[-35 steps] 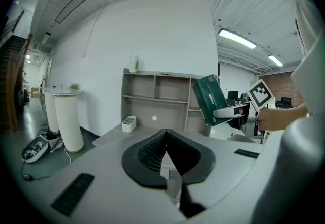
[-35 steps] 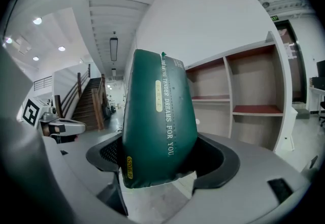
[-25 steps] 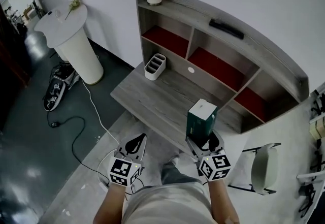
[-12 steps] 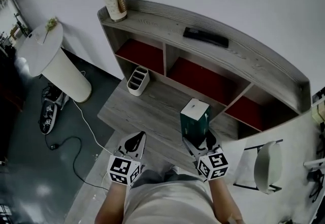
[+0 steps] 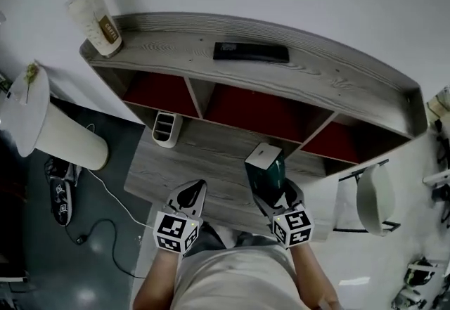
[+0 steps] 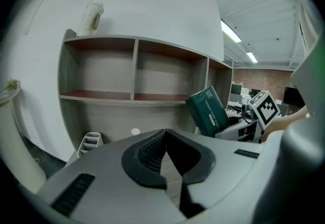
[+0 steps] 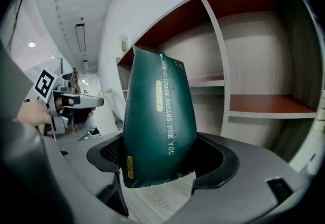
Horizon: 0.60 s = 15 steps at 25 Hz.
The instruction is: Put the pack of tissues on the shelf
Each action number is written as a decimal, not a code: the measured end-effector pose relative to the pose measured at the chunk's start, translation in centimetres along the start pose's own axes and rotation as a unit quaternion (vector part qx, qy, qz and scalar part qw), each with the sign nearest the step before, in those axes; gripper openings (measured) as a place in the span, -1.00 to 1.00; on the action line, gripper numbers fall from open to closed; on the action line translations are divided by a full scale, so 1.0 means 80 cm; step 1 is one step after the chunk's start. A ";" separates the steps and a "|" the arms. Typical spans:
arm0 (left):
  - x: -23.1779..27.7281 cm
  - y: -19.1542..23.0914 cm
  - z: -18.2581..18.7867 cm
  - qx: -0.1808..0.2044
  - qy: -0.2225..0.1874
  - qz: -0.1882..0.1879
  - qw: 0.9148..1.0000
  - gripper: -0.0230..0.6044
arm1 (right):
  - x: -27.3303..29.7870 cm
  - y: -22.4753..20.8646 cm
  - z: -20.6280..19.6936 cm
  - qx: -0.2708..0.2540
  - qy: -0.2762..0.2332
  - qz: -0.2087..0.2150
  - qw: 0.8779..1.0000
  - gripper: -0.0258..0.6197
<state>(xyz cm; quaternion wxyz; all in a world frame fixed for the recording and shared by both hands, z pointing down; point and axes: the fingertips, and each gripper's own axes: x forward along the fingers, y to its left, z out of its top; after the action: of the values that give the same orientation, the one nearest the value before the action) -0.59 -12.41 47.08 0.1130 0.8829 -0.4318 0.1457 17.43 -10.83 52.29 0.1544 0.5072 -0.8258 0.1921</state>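
My right gripper (image 7: 161, 163) has its 2 jaws clamped on the lower end of the green pack (image 7: 157, 116), which stands upright between them with its pale top facing up in the head view. My left gripper (image 6: 165, 132) has its jaws pressed together with nothing between them, and it hangs level with the right one, a little apart, just in front of my body. Both sit over the front edge of the grey wooden desk (image 5: 204, 168). The pack is held above the desk, in front of the shelf (image 5: 330, 84) and outside its 3 red-floored compartments, nearest the middle one. A white divided holder (image 5: 165, 127) stands on the desk under the left compartment. On the shelf's top board lie a black remote (image 5: 251, 52) near the middle and a tall cup (image 5: 98, 17) at the left end. A white round table (image 5: 28, 108) stands on the floor to the left.
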 end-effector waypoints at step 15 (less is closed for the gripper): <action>0.031 0.095 -0.016 0.067 0.049 -0.121 0.989 -0.88 | 0.121 -0.001 -0.103 0.020 0.132 -0.128 0.983 0.38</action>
<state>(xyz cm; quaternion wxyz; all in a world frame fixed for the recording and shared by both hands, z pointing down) -5.40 -18.41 49.74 0.0919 0.9258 -0.3054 0.2027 13.75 -14.52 63.88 0.2751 0.5816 -0.7227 0.2526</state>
